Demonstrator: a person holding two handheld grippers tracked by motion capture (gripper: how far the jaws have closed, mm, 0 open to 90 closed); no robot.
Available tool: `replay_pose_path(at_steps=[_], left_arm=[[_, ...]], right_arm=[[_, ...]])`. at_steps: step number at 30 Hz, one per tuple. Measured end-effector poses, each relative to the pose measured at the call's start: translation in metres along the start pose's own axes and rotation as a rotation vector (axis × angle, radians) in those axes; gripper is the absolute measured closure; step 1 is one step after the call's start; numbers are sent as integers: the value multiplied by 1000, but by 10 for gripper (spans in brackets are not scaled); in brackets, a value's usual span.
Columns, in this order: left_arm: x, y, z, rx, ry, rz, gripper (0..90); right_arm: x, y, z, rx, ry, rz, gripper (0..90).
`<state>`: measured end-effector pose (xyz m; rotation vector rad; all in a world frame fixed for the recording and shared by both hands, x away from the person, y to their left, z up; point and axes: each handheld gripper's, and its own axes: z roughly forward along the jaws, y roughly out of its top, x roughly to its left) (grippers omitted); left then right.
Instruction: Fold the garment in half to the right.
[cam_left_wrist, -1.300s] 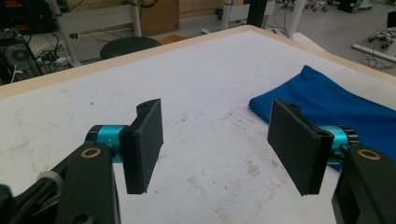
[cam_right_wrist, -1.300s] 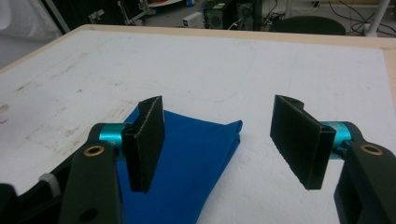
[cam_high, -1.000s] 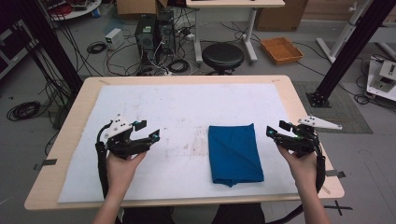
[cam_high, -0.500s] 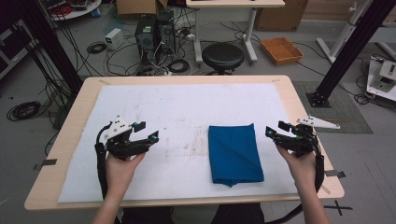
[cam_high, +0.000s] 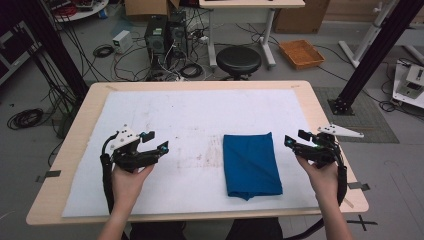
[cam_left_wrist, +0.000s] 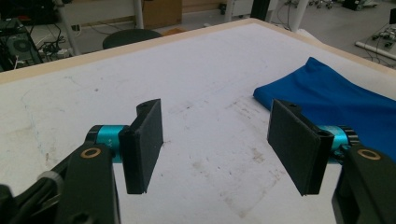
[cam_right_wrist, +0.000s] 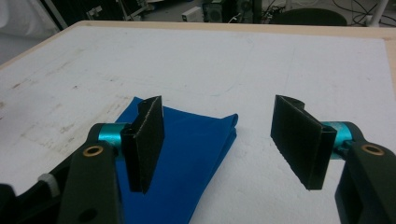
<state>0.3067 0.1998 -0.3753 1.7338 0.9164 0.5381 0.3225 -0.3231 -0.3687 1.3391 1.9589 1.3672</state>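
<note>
A folded blue cloth (cam_high: 251, 165) lies flat on the white mat (cam_high: 200, 120), right of the table's middle. My left gripper (cam_high: 156, 141) hovers over the mat's left part, open and empty, pointing toward the cloth (cam_left_wrist: 345, 100), which is well off to its right. My right gripper (cam_high: 295, 138) is held at the table's right edge, open and empty, pointing left at the cloth (cam_right_wrist: 196, 154), a short way from it. Neither gripper (cam_left_wrist: 217, 149) (cam_right_wrist: 219, 144) touches the cloth.
The wooden table (cam_high: 325, 125) shows as a narrow rim around the mat. Beyond the far edge stand a black stool (cam_high: 238, 60), computer cases (cam_high: 165, 35) with cables, and an orange tray (cam_high: 301, 53) on the floor. A black frame post (cam_high: 370, 55) rises at the right.
</note>
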Motion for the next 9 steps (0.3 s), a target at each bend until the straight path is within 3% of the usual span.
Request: replay_pose_path(at_steps=[9], left_arm=[[1,0,0,-3,-3,-3,360]], right_arm=[[-2,-2,1,4,-6,2,337]])
